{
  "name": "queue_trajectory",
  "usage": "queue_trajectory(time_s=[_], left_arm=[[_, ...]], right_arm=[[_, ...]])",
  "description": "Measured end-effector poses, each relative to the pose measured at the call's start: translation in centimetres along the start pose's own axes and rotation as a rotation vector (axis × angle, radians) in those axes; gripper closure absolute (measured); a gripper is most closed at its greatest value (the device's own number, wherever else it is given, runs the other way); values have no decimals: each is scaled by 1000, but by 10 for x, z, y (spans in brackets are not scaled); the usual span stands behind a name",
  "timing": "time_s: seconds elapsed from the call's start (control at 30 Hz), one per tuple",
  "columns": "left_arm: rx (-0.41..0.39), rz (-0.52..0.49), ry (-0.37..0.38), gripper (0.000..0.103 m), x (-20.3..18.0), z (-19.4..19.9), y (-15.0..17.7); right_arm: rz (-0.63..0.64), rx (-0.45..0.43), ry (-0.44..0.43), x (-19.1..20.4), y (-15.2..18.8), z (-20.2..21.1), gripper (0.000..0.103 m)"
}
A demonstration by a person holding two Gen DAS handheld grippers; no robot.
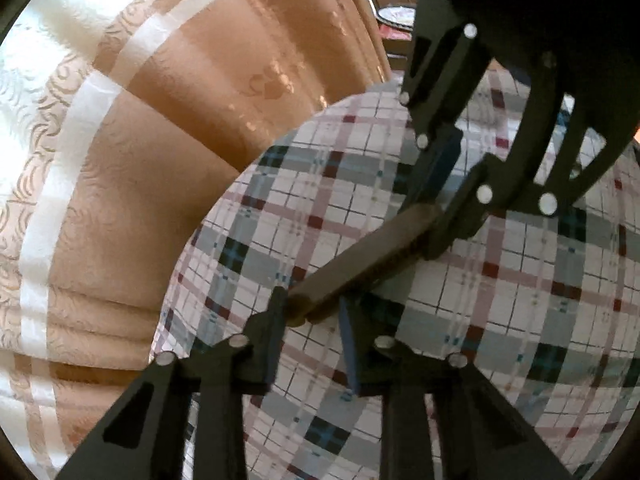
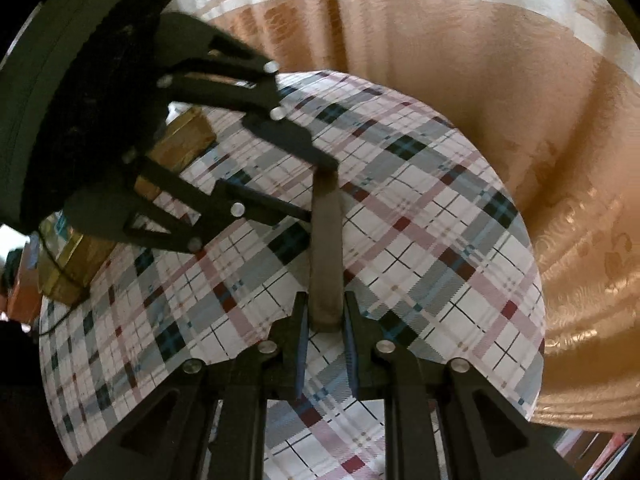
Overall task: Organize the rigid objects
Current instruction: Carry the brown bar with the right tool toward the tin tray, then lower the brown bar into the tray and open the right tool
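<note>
Two grippers meet on one thing in the left wrist view: a long brown bar (image 1: 360, 266), lying slantwise above a plaid tablecloth (image 1: 520, 320). The left gripper (image 1: 312, 312) comes up from the bottom edge, and the near end of the bar sits between its fingertips. The left finger touches the bar's end; the right finger, with its blue pad, lies just beside it, so the tongs look pressed in on the bar, though a thin gap on that side cannot be ruled out. The right gripper (image 1: 448, 200) reaches down from the upper right and pinches the far end of the bar between its two fingers. Beyond the curved table edge hangs a tan curtain (image 1: 180, 140) with pale bands. At the top, small and blurred, sits something round and white with a dark rim — too small to name.

From the right wrist view, the same bar (image 2: 326, 248) runs straight away from the camera. The right gripper (image 2: 325, 320) at the bottom has its fingers close on either side of the near end, the blue pads against it — pinching the bar. The left gripper (image 2: 320, 188) enters from the upper left, its fingers closing on the far end. The bar is held over the tablecloth (image 2: 440, 240), near the middle of the round table. At the left edge of the table stand yellow-gold boxes (image 2: 188, 136), partly hidden behind the left gripper. The curtain (image 2: 480, 80) fills the background.
</note>
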State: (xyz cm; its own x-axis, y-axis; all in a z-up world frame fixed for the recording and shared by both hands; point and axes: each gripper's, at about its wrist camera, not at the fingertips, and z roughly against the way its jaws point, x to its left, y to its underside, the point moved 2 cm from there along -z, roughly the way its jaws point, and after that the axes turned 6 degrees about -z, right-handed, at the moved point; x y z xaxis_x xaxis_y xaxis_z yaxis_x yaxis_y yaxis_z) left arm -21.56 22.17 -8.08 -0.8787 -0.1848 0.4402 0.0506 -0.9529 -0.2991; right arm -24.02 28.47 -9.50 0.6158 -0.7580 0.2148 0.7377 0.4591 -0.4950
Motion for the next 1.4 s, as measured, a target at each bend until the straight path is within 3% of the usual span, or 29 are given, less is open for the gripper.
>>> queue_trajectory(time_s=[0.13,0.17,0.3,0.53,0.73,0.97,1.33,1.4], left_arm=[[1,26,16,89,-2,7,7],[-1,33,17,103,-4,10,11],[-35,88,63,103,0,34,15],[-25,97,23,103,-2,76,45],[-20,131,-44,102,-4,135,87],[47,197,-119,101,-3,173,158],[171,305,-113,100,-23,130,235],[181,313,-110,100,-31,125,242]], right_arm=[[-29,-26,-29,6,0,5,86],[-30,-33,-30,9,-2,8,86],[-12,-29,-19,26,-8,15,86],[47,-59,-31,71,-18,40,86],[107,-100,-58,143,-31,67,86],[172,-117,-87,222,-58,40,86],[122,-59,-70,269,-57,-51,86],[67,-66,-120,263,-60,-53,86]])
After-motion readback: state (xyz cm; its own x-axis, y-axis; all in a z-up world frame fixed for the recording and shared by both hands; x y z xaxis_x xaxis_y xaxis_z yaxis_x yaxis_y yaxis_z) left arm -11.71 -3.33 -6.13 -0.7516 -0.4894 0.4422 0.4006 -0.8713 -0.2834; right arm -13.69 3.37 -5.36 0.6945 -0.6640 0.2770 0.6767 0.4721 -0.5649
